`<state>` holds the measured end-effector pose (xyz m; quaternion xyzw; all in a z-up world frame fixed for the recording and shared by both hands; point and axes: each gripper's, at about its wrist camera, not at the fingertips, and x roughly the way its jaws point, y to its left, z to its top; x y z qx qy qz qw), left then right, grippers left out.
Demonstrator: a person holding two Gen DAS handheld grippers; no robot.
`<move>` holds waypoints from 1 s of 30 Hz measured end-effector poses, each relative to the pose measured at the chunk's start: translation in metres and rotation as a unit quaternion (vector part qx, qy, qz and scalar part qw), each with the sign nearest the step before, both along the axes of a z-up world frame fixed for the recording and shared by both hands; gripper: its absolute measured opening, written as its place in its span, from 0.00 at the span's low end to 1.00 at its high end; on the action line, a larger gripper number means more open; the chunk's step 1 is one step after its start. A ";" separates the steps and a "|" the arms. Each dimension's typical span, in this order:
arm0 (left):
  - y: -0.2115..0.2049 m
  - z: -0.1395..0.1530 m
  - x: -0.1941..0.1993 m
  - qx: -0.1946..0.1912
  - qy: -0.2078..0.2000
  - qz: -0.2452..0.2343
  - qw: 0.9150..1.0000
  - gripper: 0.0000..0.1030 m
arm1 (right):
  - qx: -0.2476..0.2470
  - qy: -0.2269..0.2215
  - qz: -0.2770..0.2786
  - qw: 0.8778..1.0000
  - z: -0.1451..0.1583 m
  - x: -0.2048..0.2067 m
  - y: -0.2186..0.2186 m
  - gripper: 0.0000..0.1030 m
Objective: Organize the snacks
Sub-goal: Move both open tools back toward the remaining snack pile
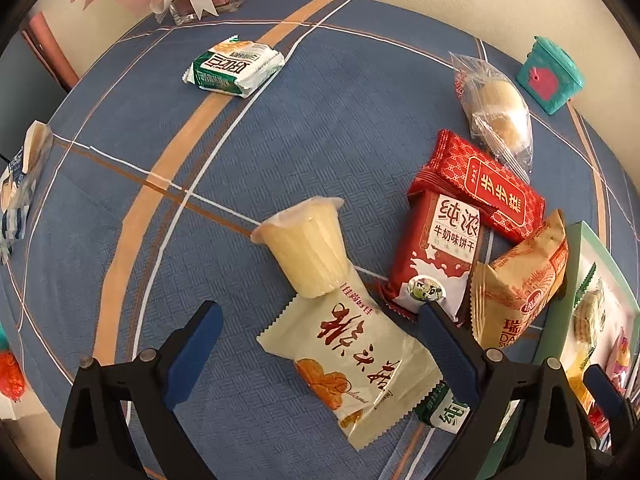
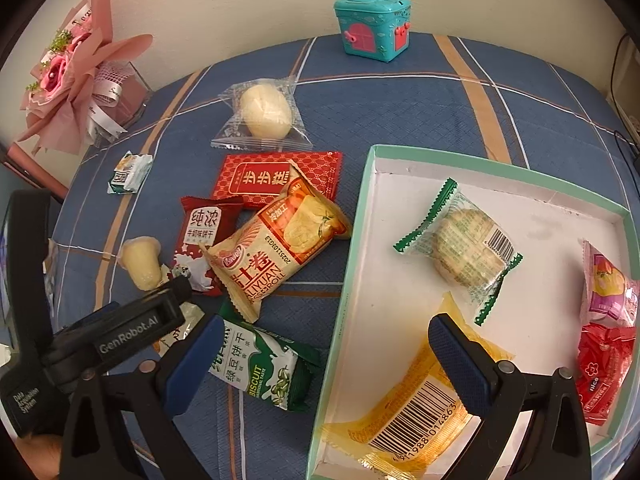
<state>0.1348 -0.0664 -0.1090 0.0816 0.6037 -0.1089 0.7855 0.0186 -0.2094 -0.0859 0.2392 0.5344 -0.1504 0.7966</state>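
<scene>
**Both grippers wide, nothing held**

Our left gripper (image 1: 320, 316) is spread wide; cream packet (image 1: 356, 364) lies between its fingers, jelly cup (image 1: 308, 248) just beyond. Our right gripper (image 2: 326, 330) is wide too, straddling the box (image 2: 362, 208) wall, yellow packet (image 2: 408, 412) inside by its right finger.
</scene>
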 end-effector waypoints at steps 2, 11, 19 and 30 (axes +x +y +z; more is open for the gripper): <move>-0.001 -0.002 0.000 -0.001 0.001 0.000 1.000 0.95 | 0.000 0.000 0.000 1.000 0.000 0.000 0.000 1.00; 0.024 -0.001 -0.008 -0.003 0.008 0.000 1.000 0.95 | -0.003 -0.002 0.000 1.000 0.003 -0.002 0.000 1.00; 0.037 -0.004 -0.017 0.004 0.014 -0.004 1.000 0.95 | -0.003 -0.005 -0.002 1.000 0.007 -0.004 -0.001 1.00; 0.065 -0.003 -0.020 0.007 0.020 0.002 1.000 0.95 | -0.006 -0.008 0.003 1.000 0.012 -0.006 0.002 1.00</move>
